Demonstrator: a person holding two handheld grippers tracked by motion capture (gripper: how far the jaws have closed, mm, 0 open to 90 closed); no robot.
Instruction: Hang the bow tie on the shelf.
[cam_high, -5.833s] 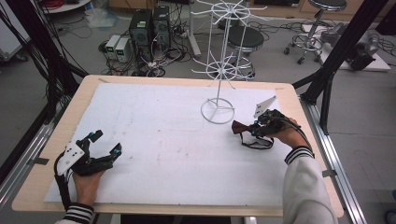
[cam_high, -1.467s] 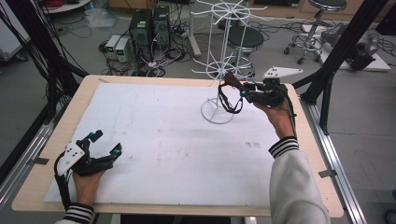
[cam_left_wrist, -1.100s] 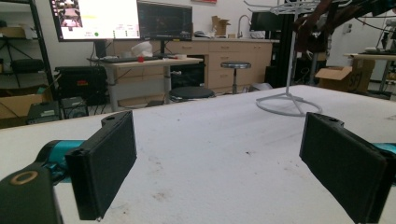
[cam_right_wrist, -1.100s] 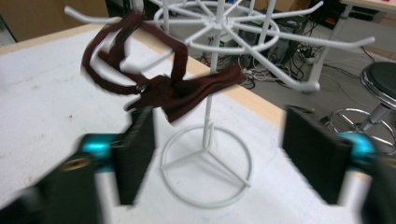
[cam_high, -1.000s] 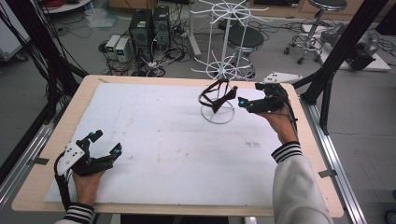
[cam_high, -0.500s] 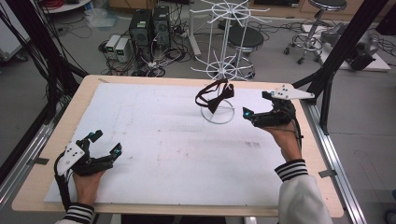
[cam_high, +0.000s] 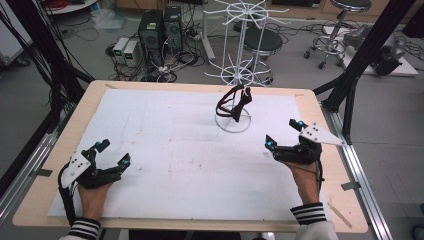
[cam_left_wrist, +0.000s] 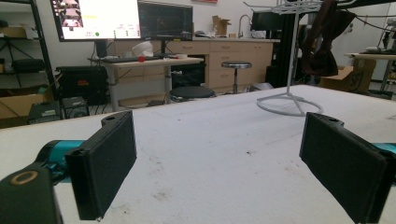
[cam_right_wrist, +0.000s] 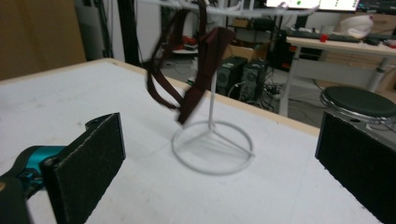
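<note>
A dark maroon strap item, like a bow tie (cam_high: 234, 102), hangs from a lower arm of the white wire rack (cam_high: 233, 123) at the back middle of the table. It looks blurred in the right gripper view (cam_right_wrist: 196, 70). My right gripper (cam_high: 284, 134) is open and holds nothing, resting near the right edge, well short of the rack (cam_right_wrist: 212, 151). My left gripper (cam_high: 114, 152) lies open and holds nothing at the front left. In the left gripper view the rack's base (cam_left_wrist: 289, 103) and the hanging item (cam_left_wrist: 322, 42) stand far off to the right.
A white sheet (cam_high: 165, 150) covers the wooden table (cam_high: 95, 100). Black frame posts (cam_high: 360, 55) rise at the right and left corners. Computers (cam_high: 160, 30), cables and stools (cam_high: 262, 40) stand on the floor beyond the far edge.
The right gripper lifted the dark strap item from the table, hung it on the rack, let go and drew back toward the near right. The left gripper stayed put.
</note>
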